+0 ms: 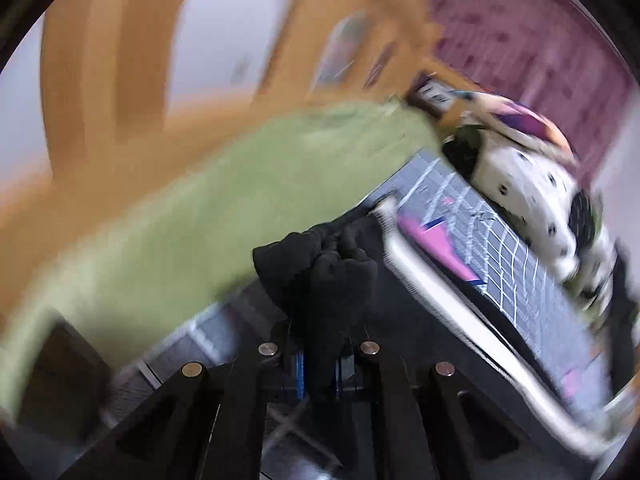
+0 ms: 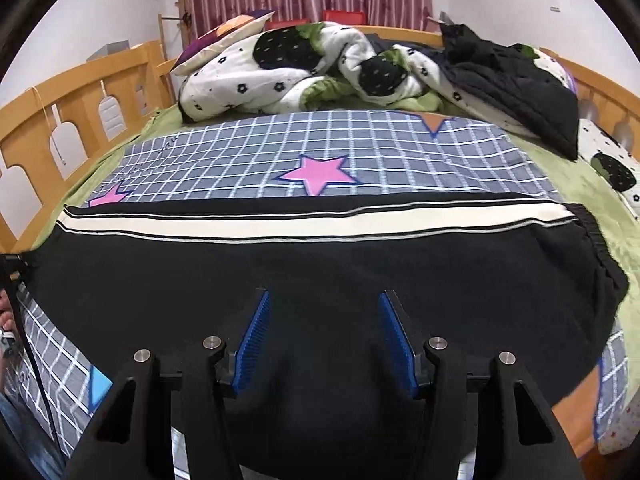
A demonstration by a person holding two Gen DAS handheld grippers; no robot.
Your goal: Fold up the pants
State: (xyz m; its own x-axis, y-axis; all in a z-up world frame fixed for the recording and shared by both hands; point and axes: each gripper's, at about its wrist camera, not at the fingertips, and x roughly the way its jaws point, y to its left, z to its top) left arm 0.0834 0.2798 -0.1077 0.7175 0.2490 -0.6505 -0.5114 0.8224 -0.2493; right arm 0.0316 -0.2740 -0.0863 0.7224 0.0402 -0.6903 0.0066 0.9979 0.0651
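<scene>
Black pants (image 2: 320, 264) with a white side stripe (image 2: 224, 222) lie flat across the checked blanket (image 2: 304, 148) on the bed, waistband at the right. My right gripper (image 2: 326, 340) is open and empty, hovering just over the black cloth. In the blurred, tilted left wrist view my left gripper (image 1: 320, 368) is shut on a bunched end of the pants (image 1: 320, 268), lifted off the bed, with the white stripe (image 1: 440, 280) trailing away to the right.
A crumpled floral quilt (image 2: 304, 68) and a black jacket (image 2: 516, 84) lie at the head of the bed. A wooden rail (image 2: 76, 108) runs along the left side. A green sheet (image 1: 200, 216) covers the mattress. A cable (image 2: 28, 344) hangs at the left.
</scene>
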